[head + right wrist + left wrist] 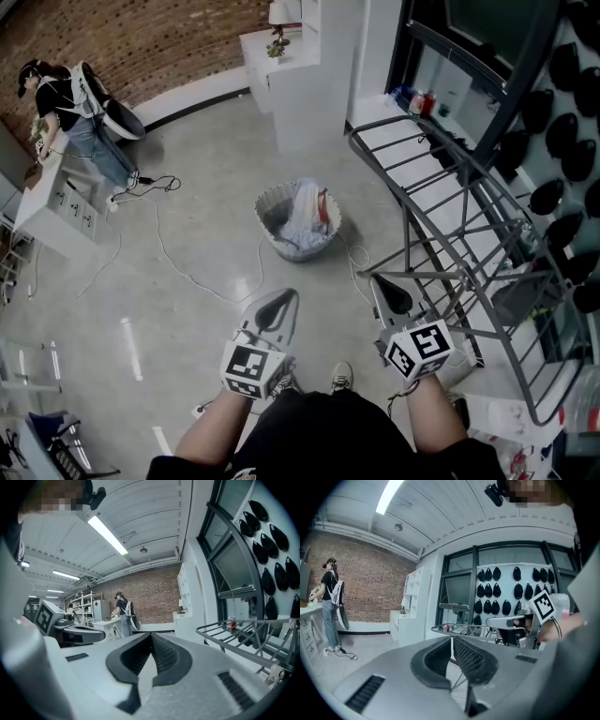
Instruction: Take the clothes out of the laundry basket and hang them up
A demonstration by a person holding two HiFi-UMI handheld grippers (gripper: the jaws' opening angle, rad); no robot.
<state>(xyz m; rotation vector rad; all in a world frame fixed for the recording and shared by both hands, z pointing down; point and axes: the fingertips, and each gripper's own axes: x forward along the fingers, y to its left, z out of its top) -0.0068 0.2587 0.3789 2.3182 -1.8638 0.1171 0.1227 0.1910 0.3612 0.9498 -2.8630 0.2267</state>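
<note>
A round grey laundry basket (270, 208) stands on the floor ahead of me, with pale clothes (307, 214) heaped inside. To its right stands a grey metal drying rack (441, 220), seen also in the right gripper view as the rack (234, 632) and in the left gripper view as the rack (454, 630). My left gripper (285, 297) and right gripper (383, 282) are held side by side in front of my body, well short of the basket. Both are shut and empty: the left gripper (452, 641) and the right gripper (151, 638) have their tips touching.
A white cable (192, 272) trails across the floor left of the basket. A person (70, 112) stands at a white counter (42, 202) at far left. A white shelf unit (300, 70) stands beyond the basket. Black shapes (567, 122) hang on the right wall.
</note>
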